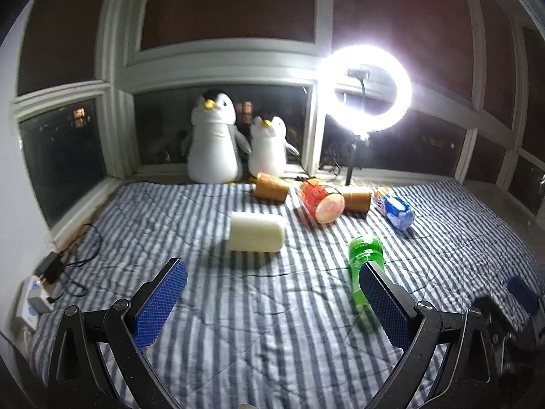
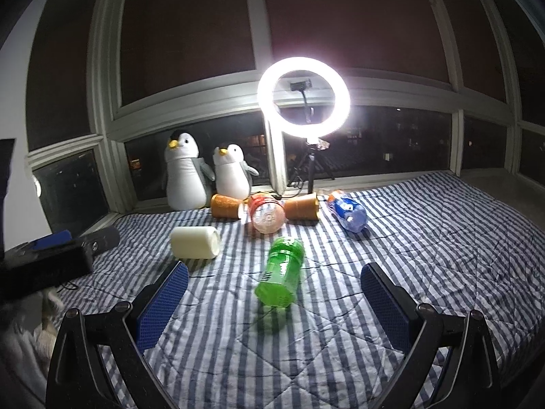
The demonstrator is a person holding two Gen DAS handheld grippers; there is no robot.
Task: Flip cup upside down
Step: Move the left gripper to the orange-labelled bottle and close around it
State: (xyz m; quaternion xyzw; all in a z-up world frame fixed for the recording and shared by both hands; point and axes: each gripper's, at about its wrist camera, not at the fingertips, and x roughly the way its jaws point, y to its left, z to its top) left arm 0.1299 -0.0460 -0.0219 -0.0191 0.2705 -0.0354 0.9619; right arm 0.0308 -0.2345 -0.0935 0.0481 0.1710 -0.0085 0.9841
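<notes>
Left gripper (image 1: 272, 301) nearest the lens, blue pads spread wide, nothing between them — released. Right gripper (image 2: 274, 298) same: spread, empty, hanging over the striped quilt (image 2: 425, 245).

Which cup is the target isn't stated. Candidates: white cup (image 1: 257, 231) lying on its side, just ahead of the left gripper and well apart from the rest, so my guess is that one. Two orange paper cups (image 1: 271, 187) (image 1: 356, 198) also on their sides near the window, flanking an orange-labelled bottle (image 1: 320, 201). No cup is upright or inverted yet, so the flip isn't done.

Green bottle (image 2: 281, 272) lies lengthwise straight ahead of the right gripper, base toward the camera; in the left view it's partly behind the right pad. Blue bottle (image 2: 347, 214) further right, also toppled. Everything lying down likely reflects a soft surface — tall things won't stand well on bedding.

Surface: a bed, blue-and-white striped quilted cover, wrinkled, yielding. Expect a flipped cup to sit unevenly on its rim.

Room: bay window, dark outside. Ring light (image 2: 304, 97) on a tripod at the sill — strong glare, hard shadows. Two plush penguins (image 1: 213, 141) (image 1: 267, 148) against the glass. Power strip (image 1: 32, 303) and cables at the bed's left edge.
</notes>
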